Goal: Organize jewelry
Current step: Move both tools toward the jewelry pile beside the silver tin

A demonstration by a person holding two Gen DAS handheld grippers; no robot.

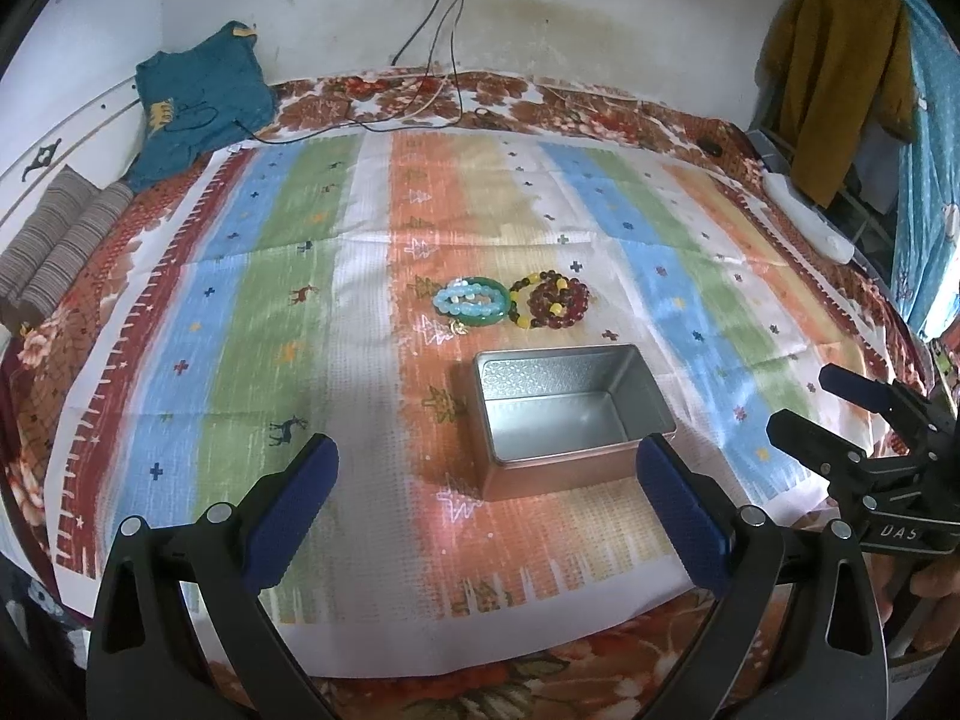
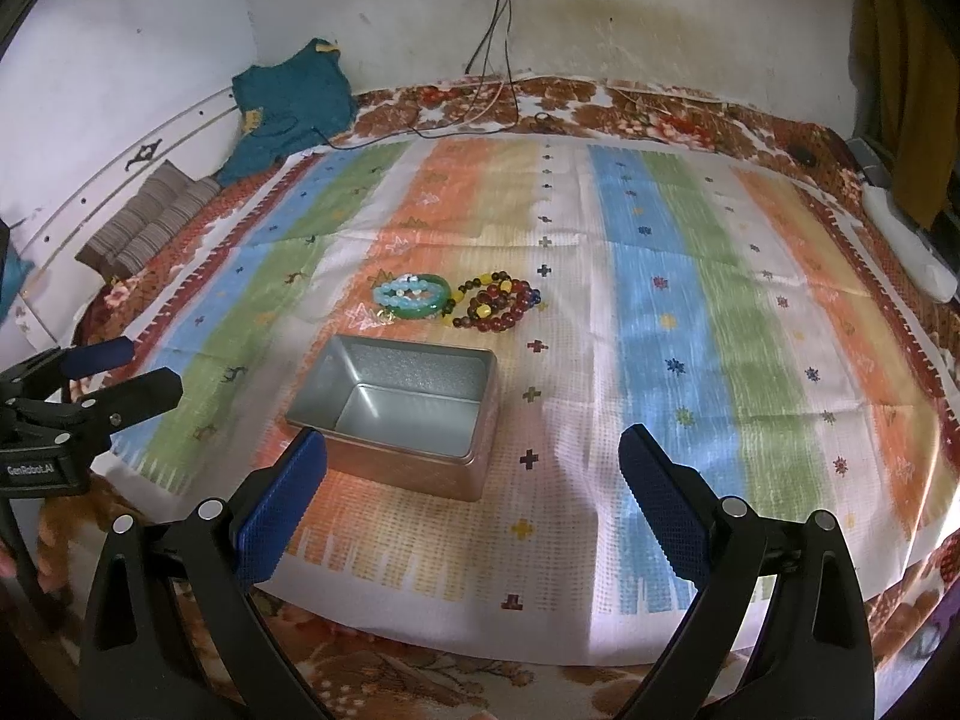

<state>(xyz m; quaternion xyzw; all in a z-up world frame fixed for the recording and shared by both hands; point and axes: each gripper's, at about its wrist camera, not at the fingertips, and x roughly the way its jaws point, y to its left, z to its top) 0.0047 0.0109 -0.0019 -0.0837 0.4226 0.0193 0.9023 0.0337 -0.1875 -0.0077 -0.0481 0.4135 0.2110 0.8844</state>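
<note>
— Two piles of bracelets lie touching on the striped cloth [image 1: 288, 300]: pale blue beads and a green bangle [image 1: 472, 302], dark red and yellow beads [image 1: 555, 300], both just past the empty tin [image 1: 570, 414], at its twelve o'clock.

— And the claws?

— Left gripper [image 1: 486, 507] and right gripper [image 2: 474, 492] both gape wide, holding nothing, short of the tin at six o'clock.

— Risk?

— Likely snagging. The strands overlap (which loop belongs to which is hard to tell), so pinching one may drag its neighbour, or nudge the light tin.
</note>
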